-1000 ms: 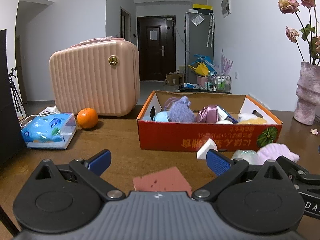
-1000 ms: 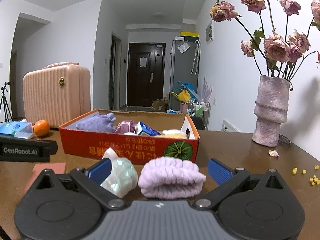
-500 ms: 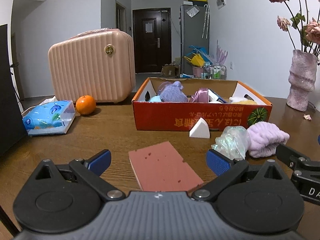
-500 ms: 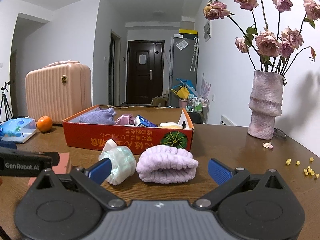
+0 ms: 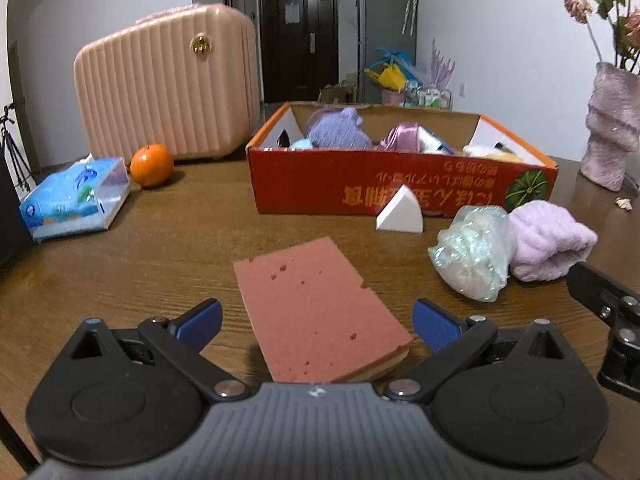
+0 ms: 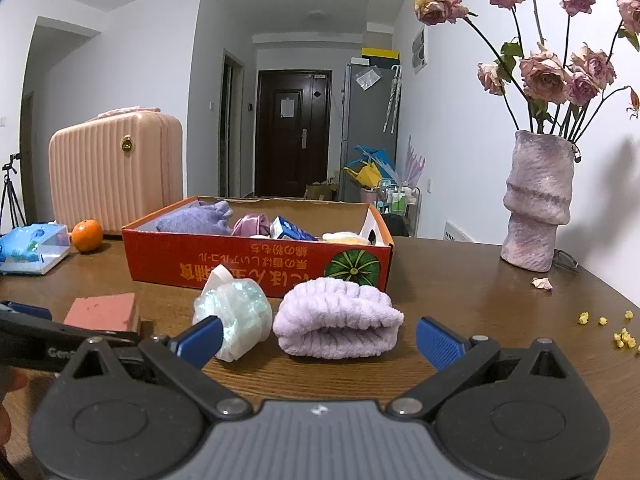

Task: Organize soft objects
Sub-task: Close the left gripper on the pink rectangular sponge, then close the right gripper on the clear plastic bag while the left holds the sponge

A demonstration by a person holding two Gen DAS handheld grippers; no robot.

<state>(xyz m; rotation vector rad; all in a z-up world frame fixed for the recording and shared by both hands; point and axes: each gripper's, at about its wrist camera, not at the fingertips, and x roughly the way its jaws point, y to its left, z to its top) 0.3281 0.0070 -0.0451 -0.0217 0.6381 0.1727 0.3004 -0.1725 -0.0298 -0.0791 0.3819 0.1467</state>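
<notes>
Sponge now between left tongs

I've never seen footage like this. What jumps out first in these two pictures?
A red cardboard box stuffed with soft things sits mid-table, with a pink suitcase behind it on the left. A pink sponge lies between the open left gripper tips, and a lilac towel roll lies before the open right gripper.
</notes>
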